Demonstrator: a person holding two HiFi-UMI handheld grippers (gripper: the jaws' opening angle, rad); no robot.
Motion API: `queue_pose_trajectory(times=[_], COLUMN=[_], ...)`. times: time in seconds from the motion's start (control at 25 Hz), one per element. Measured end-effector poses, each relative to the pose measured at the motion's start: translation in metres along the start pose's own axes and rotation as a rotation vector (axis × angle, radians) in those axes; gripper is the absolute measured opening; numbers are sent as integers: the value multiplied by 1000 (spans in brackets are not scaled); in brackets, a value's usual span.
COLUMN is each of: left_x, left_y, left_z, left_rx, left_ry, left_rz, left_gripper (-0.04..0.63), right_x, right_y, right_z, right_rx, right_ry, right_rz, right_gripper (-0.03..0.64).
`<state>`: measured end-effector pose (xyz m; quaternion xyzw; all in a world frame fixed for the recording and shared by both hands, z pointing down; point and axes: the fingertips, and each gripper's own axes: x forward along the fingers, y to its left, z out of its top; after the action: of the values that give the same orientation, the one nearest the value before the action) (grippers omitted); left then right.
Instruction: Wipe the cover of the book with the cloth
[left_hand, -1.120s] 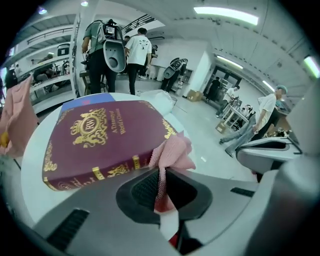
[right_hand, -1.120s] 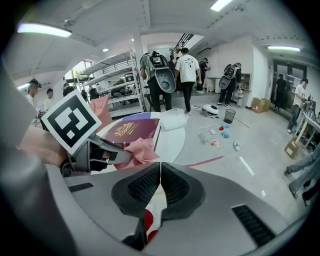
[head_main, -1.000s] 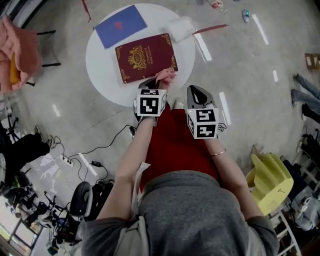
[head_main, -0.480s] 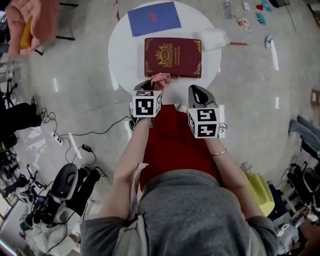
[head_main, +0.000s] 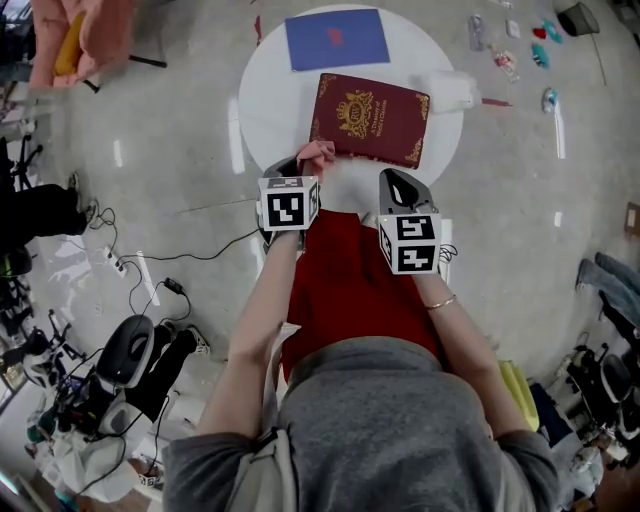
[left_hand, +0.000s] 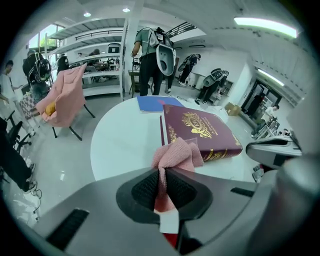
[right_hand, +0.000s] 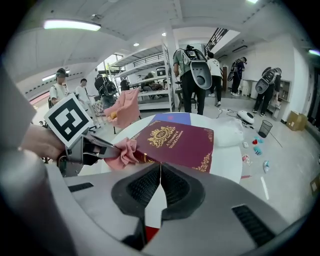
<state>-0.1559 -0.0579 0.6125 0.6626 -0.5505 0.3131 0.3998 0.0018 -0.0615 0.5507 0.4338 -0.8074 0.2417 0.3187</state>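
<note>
Left gripper (left_hand: 161, 181) clamped on pink cloth (left_hand: 177, 154), cloth at near corner of maroon book (head_main: 372, 118) on round white table (head_main: 268, 95). Right gripper (right_hand: 160, 182) jaws together, empty.

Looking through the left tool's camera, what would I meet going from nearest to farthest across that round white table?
left tool, shut on the pink cloth → maroon book with gold trim → blue folder → beyond the table, a person wearing a backpack.
</note>
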Motion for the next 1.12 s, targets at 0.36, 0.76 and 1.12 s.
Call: queue_pose_trajectory(times=[0.36, 0.76, 1.12], left_x=[-12, -38, -68], left_y=[20, 20, 1], left_z=[14, 52, 92], left_rx=[-8, 23, 74], left_ry=[-32, -134, -271], left_rz=[37, 55, 49], left_gripper=[35, 35, 35], right_x=[5, -6, -31], right_y=[3, -7, -20], right_z=[20, 43, 71], right_rx=[-10, -7, -1], right_ry=[-33, -95, -194], right_rz=[3, -24, -53], right_gripper=[29, 29, 29])
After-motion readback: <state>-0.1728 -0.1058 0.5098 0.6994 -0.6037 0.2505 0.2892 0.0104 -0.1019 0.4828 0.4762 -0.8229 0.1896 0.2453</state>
